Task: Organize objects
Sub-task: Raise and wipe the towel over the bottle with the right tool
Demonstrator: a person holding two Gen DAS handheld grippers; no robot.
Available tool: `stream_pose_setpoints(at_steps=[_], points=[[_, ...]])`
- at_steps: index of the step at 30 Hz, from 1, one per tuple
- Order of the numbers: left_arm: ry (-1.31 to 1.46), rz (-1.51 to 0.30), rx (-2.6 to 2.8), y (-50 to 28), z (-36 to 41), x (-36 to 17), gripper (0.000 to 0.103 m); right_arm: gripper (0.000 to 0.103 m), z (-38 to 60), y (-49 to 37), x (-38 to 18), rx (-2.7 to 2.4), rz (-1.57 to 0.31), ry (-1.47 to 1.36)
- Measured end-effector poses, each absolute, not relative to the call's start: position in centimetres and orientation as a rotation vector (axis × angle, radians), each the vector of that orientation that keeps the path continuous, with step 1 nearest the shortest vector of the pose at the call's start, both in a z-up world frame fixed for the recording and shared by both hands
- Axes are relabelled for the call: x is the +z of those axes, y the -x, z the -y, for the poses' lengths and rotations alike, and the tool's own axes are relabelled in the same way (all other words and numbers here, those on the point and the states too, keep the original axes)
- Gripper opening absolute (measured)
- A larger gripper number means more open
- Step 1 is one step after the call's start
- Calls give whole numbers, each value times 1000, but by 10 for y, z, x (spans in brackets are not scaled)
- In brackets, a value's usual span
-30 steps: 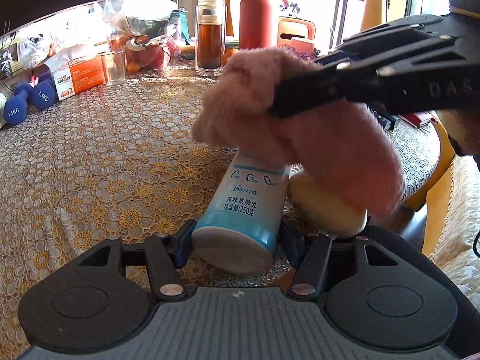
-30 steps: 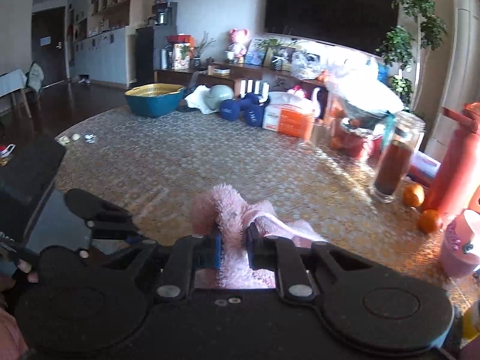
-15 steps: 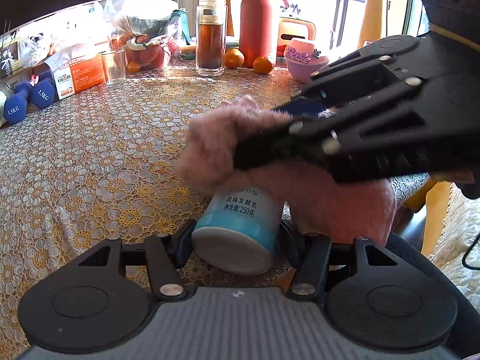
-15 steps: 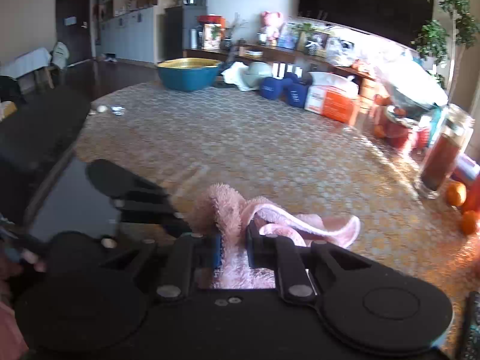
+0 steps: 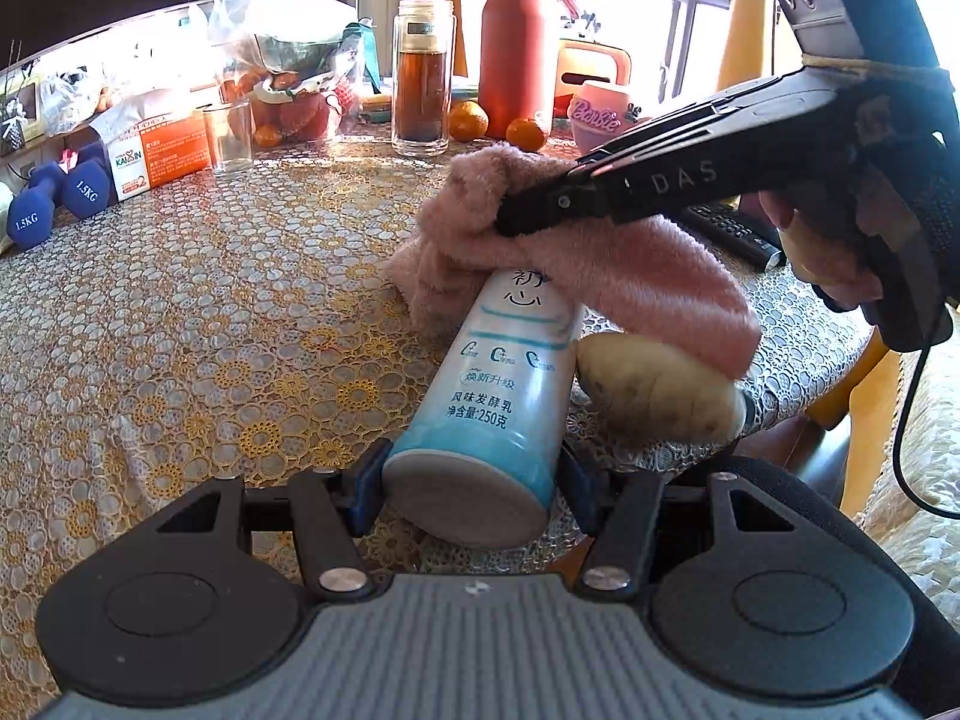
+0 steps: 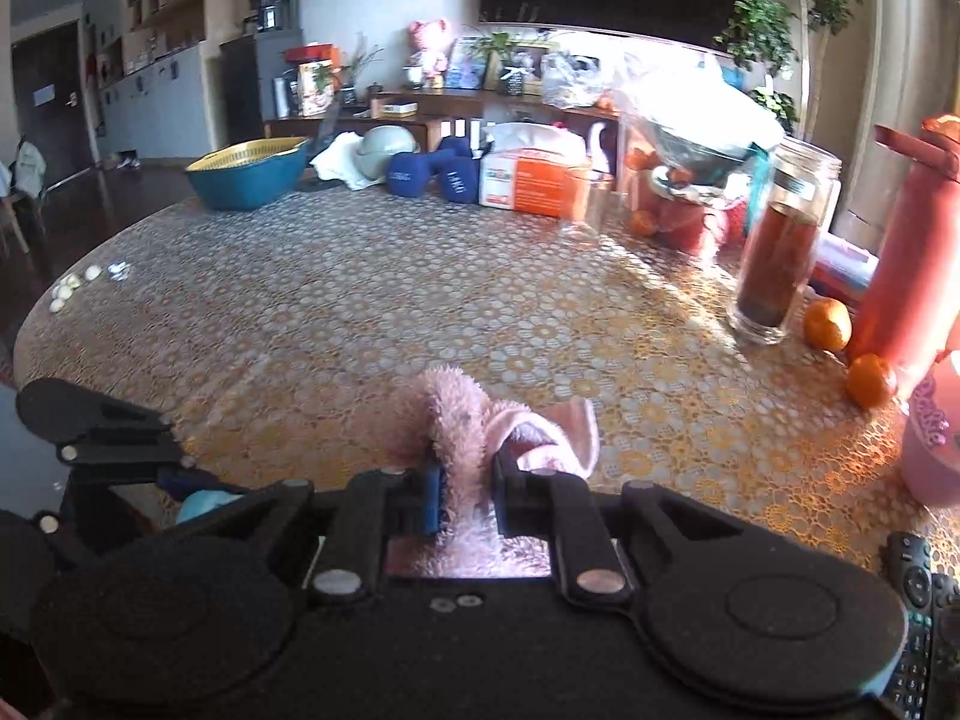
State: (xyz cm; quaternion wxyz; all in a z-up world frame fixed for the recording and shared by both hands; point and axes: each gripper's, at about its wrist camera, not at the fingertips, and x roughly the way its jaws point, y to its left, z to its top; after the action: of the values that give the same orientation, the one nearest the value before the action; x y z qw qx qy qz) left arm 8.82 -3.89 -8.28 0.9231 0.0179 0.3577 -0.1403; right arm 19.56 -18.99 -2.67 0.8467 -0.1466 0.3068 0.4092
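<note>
Item one: my left gripper [image 5: 474,480], fingers clenched on the base of a blue-and-white yogurt bottle [image 5: 498,384], which lies tilted away from me over the near right part of the bench [image 5: 180,324], itself covered in a lace-patterned cloth. Item two: my right gripper [image 6: 465,480], fingers clamped on a fluffy pink towel [image 6: 462,438]; in the left wrist view the same towel [image 5: 600,252] drapes over the far end of the bottle and trails to the right. Item three: a potato [image 5: 654,390], just right of the bottle and touching it, partly under the towel's hanging end. Item four: far edge of the bench, left to right in the left wrist view: two blue dumbbells [image 5: 54,198] marked 1.5KG, an orange-and-white box [image 5: 162,153], an empty drinking glass [image 5: 228,135], a plastic bag of fruit [image 5: 288,78], a glass jar of dark tea [image 5: 423,78], a red flask [image 5: 519,48], two tangerines [image 5: 468,120] at its foot, and a pink cup [image 5: 600,120]. Item five: a black remote control [image 5: 732,231], to the right behind the towel. Item six: a teal basin with yellow rim [image 6: 246,171], far left in the right wrist view.
</note>
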Motion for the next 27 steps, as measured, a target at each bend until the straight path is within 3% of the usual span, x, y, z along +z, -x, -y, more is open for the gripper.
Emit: stream_pose_setpoints(at_steps=[19,27], points=[[-43,-734,-293,-93,38,-81,59,16,233,-246,-51,713,-779,80],[-47,-741,-294,-94,38,-84,59,16,239,-226,-50,738,-775,199]])
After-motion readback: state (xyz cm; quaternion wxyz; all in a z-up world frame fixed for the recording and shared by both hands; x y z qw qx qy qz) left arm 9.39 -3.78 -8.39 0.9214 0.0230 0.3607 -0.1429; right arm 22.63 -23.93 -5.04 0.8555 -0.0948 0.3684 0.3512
